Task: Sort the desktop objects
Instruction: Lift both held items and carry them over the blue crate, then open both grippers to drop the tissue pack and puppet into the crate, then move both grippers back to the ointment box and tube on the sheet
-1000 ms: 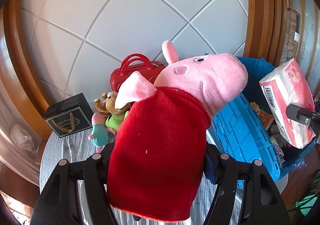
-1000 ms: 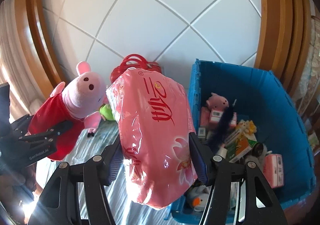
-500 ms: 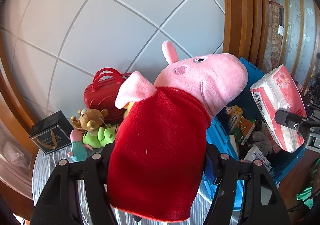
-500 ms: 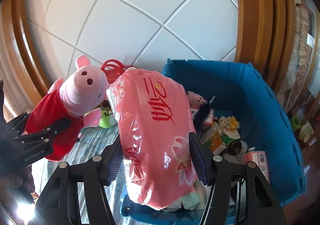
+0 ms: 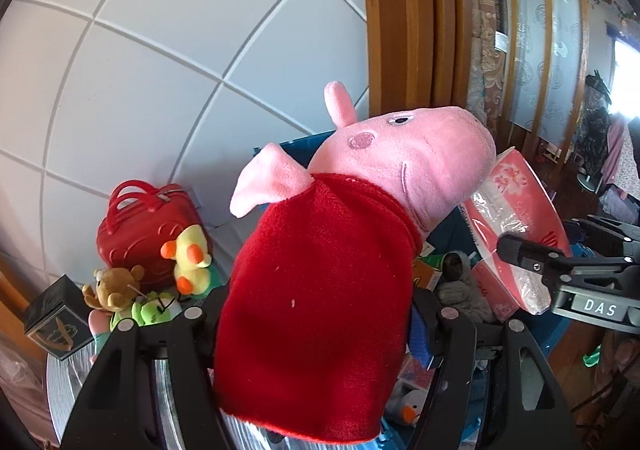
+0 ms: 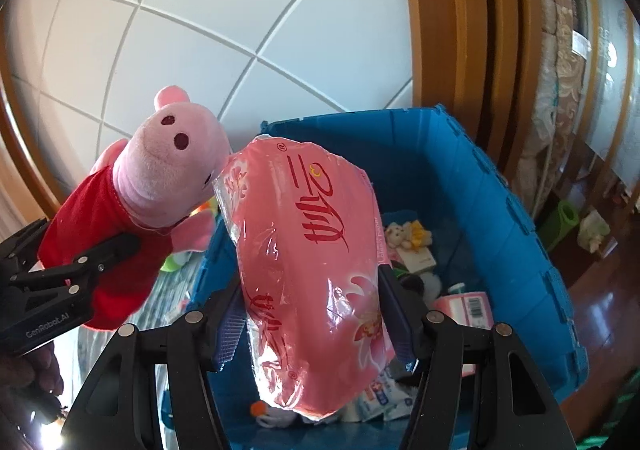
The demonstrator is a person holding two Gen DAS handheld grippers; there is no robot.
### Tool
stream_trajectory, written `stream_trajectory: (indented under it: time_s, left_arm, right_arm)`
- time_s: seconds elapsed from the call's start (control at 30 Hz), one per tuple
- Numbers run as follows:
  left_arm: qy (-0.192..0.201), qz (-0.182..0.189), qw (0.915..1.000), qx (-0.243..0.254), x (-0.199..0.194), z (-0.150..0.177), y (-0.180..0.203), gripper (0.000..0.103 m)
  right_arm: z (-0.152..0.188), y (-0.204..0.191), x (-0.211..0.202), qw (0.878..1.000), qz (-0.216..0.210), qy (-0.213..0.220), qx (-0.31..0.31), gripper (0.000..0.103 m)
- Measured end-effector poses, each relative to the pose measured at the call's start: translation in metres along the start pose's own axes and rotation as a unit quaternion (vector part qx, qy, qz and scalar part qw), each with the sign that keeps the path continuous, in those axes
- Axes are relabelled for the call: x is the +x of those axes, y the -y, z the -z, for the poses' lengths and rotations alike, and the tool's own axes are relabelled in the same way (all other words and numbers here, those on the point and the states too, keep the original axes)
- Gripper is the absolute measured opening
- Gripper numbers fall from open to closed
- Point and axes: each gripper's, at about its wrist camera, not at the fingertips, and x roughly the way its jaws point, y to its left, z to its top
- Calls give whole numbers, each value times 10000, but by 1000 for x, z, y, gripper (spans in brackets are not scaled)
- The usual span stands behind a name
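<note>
Our left gripper (image 5: 316, 314) clamps the pig plush (image 5: 344, 250) by its red dress. Our right gripper (image 6: 312, 314) clamps the tissue pack (image 6: 308, 270) above the blue bin (image 6: 516, 234), beside the pig.

The pig plush (image 5: 328, 274) sits between the fingers of the left hand-held gripper (image 5: 316, 314), the tissue pack (image 6: 316, 270) between those of the right hand-held gripper (image 6: 312, 314). The bin (image 6: 516, 234) lies ahead of and below the right one. Left of the pig, a case (image 5: 140, 226), duck (image 5: 190, 254) and box (image 5: 54, 316) rest on the worktop (image 5: 68, 382).
</note>
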Motion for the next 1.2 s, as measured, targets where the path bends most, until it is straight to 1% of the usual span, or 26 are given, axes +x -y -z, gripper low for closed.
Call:
stream_trajectory:
  time_s: [0.2,0.3,0.43,0.67,0.73,0.77,0.8,0.83,0.87,0.9,1.03,1.2]
  left_arm:
    - [-11,308,9991,304,15,-27,38,66]
    - [-30,369,9984,438,25,-38,55,66]
    - [-120,450,9976,519,42,-50,67,66]
    - [-202,486,9969,581,63,-63,81,66]
    - [-270,525,9968,543,69,-65,82,71]
    - [-327,538,9967,515,72,-67,82,78]
    - [-348,517,9968,496,74,-68,81,86]
    - [-329,458,9974,458,75,-69,80,89]
    - [-277,385,9981,390,75,-70,77,94]
    - [-240,352,9985,333,75,-70,73,97]
    - [-288,164,9992,235,77,-65,56,97]
    - [-303,-52,9994,160,71,-53,35,97]
  right_arm:
    - [-3,33,4,9996,195,-15,201,61]
    - [-6,47,8,9992,281,-26,279,61]
    - [-9,65,12,9984,393,-27,396,61]
    - [-16,89,21,9972,550,-65,494,62]
    - [-19,95,24,9971,568,-70,507,63]
    - [-21,96,25,9970,582,-61,513,65]
    - [-23,97,26,9967,618,-46,522,72]
    - [-24,98,27,9964,667,-37,525,90]
    - [-26,98,27,9959,731,-7,526,102]
    - [-27,99,27,9952,805,68,548,103]
    - [-32,99,28,9957,725,75,564,103]
    - [-32,87,26,9973,565,104,467,103]
